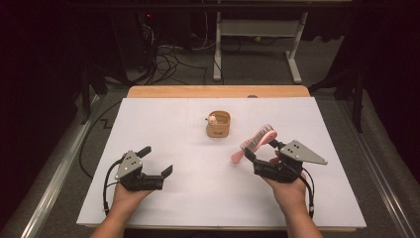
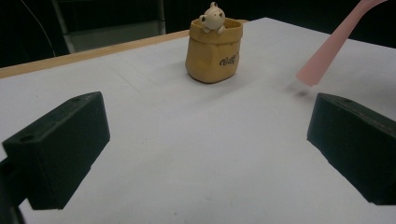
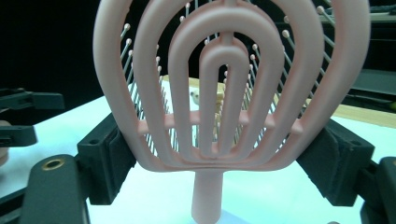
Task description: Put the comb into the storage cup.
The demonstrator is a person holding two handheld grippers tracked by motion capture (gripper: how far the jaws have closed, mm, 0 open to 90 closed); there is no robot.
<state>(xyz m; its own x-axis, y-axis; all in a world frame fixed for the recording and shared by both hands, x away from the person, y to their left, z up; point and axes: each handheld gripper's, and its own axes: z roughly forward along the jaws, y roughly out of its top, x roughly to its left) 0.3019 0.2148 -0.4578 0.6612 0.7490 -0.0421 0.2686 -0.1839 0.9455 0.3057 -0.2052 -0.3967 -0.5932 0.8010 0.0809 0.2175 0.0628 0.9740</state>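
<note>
On the white table (image 1: 198, 198), at its right part, the right gripper (image 1: 259, 148) holds a pink hairbrush (image 1: 257, 139) by the wide head, with the jaws pressed on both edges of it and the handle pointing down and to the left, a little above the surface. The left gripper (image 1: 158, 161) rests near the left part of the table with its jaws standing wide and nothing between them. A small yellow holder (image 1: 218, 125), with a little animal figure on its rim, stands in the middle of the table, near the brush but apart from it. I judge that the step in hand is to carry the brush to this holder and put it in, handle first. To do it well, the hand should bring the handle upright over the opening, lower it slowly, and let go only when the handle is inside, because the holder looks light and may tip if the brush pushes its wall. The right gripper view makes clear how the pads (image 3: 109, 158) grip the curved ribs of the hairbrush (image 3: 229, 84), which the high view is too small to tell. The left gripper view gives the free tip of the handle (image 2: 322, 60) hanging above the table, and the holder (image 2: 214, 53) from the side with its writing.
</note>
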